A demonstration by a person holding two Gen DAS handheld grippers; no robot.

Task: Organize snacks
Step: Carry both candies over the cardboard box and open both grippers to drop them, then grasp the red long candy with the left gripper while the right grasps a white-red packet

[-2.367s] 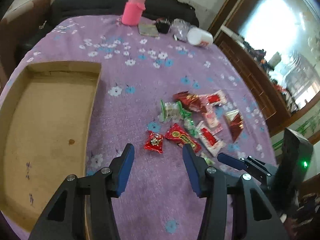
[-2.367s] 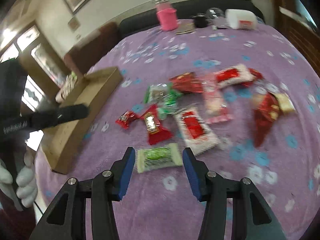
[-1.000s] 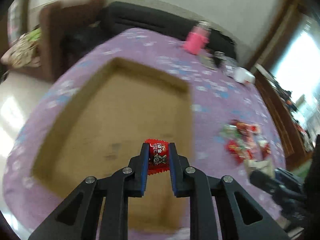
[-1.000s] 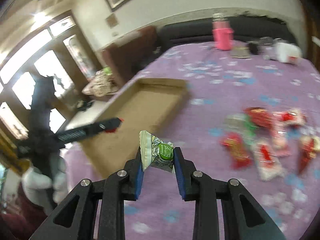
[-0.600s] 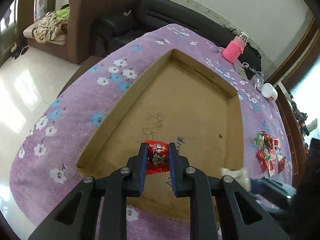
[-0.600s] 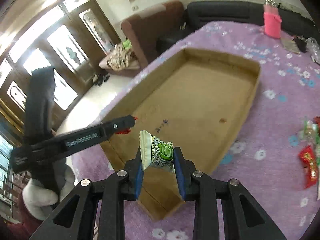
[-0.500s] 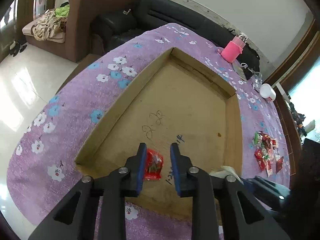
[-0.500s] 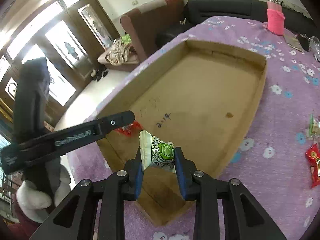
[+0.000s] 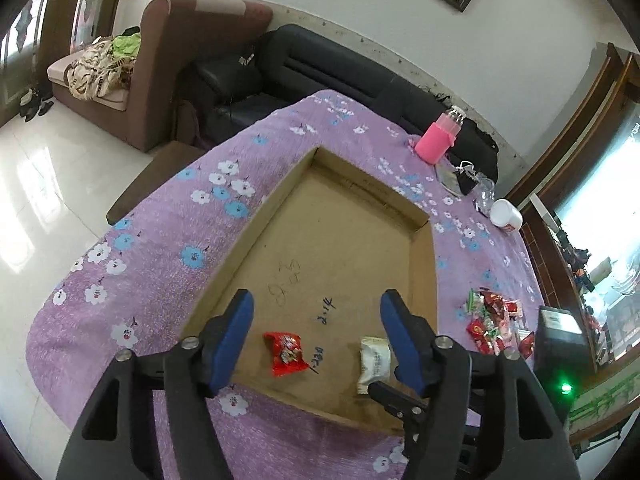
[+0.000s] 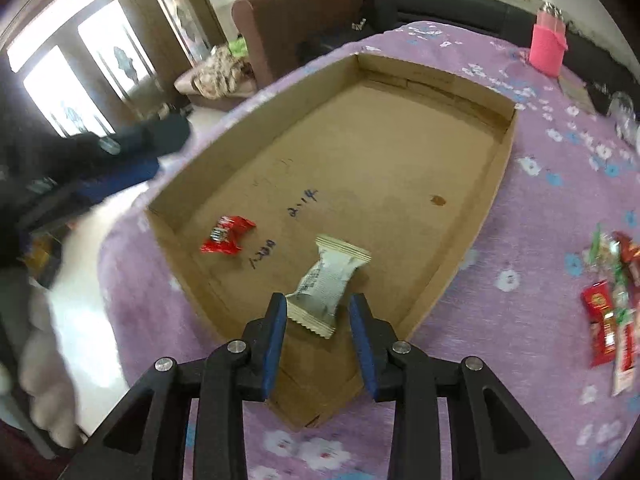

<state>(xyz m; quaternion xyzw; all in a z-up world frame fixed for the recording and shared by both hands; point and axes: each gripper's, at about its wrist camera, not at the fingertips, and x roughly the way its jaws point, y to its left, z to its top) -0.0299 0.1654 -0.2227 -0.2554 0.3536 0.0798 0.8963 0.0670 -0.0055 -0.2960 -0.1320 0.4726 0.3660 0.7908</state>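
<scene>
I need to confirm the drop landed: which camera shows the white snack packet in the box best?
The right wrist view: the white snack packet lies whole on the cardboard box floor, ahead of the open right gripper. The left wrist view shows it small, partly behind a gripper finger.

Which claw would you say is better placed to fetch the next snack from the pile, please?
Probably the right claw. Both are open over the box, with the red candy and white packet lying inside. The pile lies to the right of the box, on the right claw's side; the left claw would have to cross it.
</scene>
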